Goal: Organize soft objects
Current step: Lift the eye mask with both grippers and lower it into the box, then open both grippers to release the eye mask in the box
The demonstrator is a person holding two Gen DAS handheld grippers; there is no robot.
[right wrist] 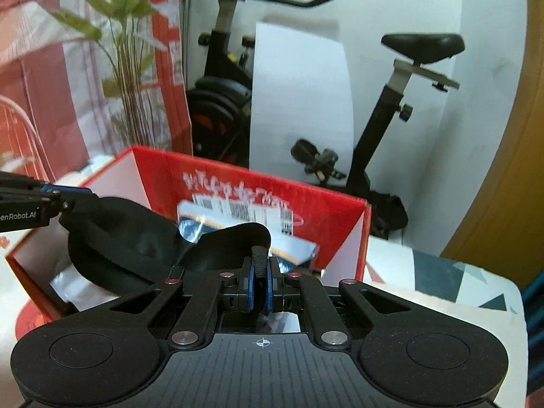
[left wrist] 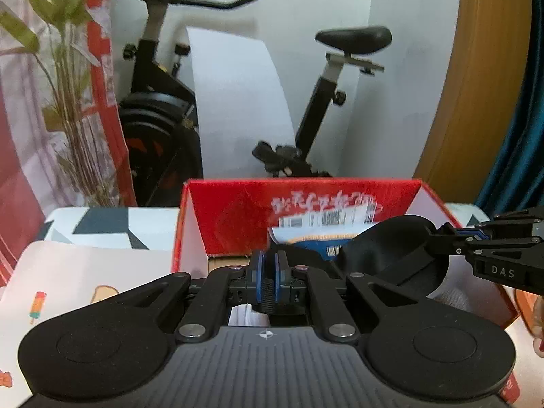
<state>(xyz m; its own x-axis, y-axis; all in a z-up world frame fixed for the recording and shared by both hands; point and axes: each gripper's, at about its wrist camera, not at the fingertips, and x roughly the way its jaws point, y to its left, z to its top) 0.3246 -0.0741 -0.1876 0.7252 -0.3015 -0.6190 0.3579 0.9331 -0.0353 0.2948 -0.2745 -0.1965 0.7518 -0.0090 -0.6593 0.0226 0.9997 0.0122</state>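
Observation:
A black soft eye mask hangs stretched between both grippers over an open red cardboard box. My left gripper is shut on a ribbed black band of the mask. In the left wrist view my right gripper comes in from the right, pinching a rounded lobe. In the right wrist view my right gripper is shut on the mask's ribbed edge. My left gripper grips its far lobe at the left. A blue-and-white packet lies inside the box.
An exercise bike and a white board stand behind the box. A plastic-wrapped plant rises at the left. A patterned cloth covers the surface around the box. A wooden door is at the right.

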